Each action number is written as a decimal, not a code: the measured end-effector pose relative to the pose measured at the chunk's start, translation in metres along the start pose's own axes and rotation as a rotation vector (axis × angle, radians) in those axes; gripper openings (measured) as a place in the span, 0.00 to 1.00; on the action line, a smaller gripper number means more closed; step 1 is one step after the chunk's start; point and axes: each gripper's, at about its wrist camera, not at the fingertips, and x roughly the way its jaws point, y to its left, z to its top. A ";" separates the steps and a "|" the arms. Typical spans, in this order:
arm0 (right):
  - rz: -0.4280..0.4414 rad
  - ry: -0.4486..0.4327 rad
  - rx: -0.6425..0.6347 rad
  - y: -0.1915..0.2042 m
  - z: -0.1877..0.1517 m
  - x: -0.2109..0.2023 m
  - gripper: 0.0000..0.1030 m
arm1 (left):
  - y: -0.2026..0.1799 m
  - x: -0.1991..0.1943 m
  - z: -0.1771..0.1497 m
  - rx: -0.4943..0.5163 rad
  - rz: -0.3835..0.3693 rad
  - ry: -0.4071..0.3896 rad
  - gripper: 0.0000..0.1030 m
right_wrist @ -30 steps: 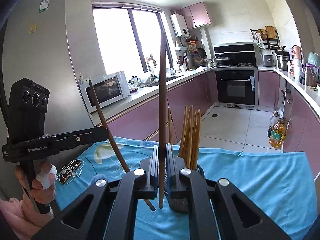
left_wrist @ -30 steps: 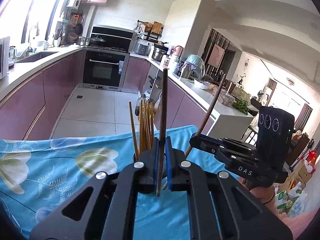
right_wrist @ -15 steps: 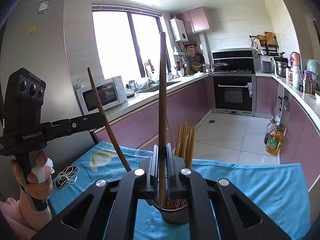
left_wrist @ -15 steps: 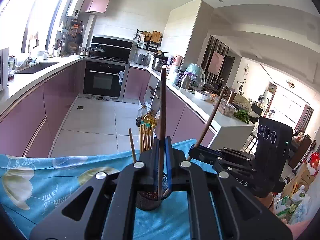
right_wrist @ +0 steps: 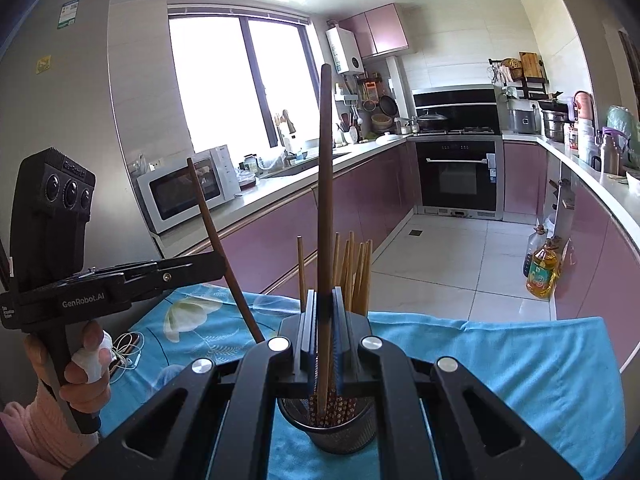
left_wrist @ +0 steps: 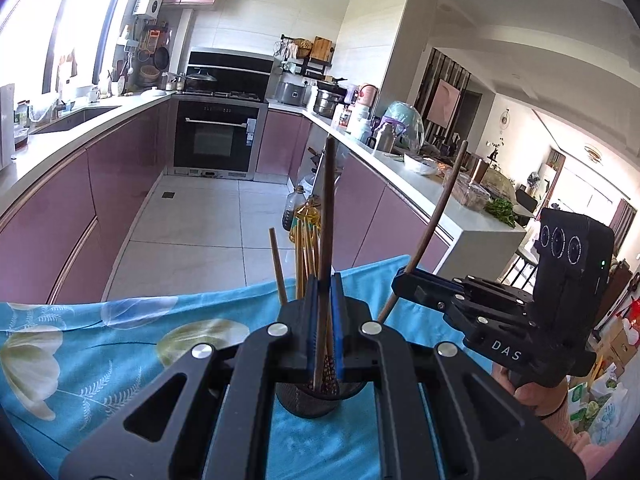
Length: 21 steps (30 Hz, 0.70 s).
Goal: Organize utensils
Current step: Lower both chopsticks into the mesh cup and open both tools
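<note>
My left gripper is shut on a dark brown chopstick, held upright with its lower tip inside the black mesh holder. My right gripper is shut on a second dark chopstick, also upright, its tip over the same holder. Several light bamboo chopsticks stand in the holder; they also show in the left wrist view. Each gripper shows in the other's view: the right one and the left one.
The holder stands on a blue floral tablecloth. White earphones lie on the cloth at the left. An oil bottle stands on the floor beyond the table edge. Purple kitchen cabinets run along both sides.
Both grippers have come lower toward the holder with their chopsticks. The holder now shows below the fingers in both views, with the chopstick tips at or inside it.
</note>
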 end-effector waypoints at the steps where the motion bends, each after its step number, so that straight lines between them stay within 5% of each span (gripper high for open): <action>1: -0.003 0.006 -0.001 0.000 -0.001 0.003 0.06 | 0.000 0.003 -0.002 0.003 0.001 0.008 0.06; 21: -0.021 0.116 -0.019 0.004 -0.026 0.045 0.06 | -0.003 0.037 -0.011 0.036 0.035 0.099 0.06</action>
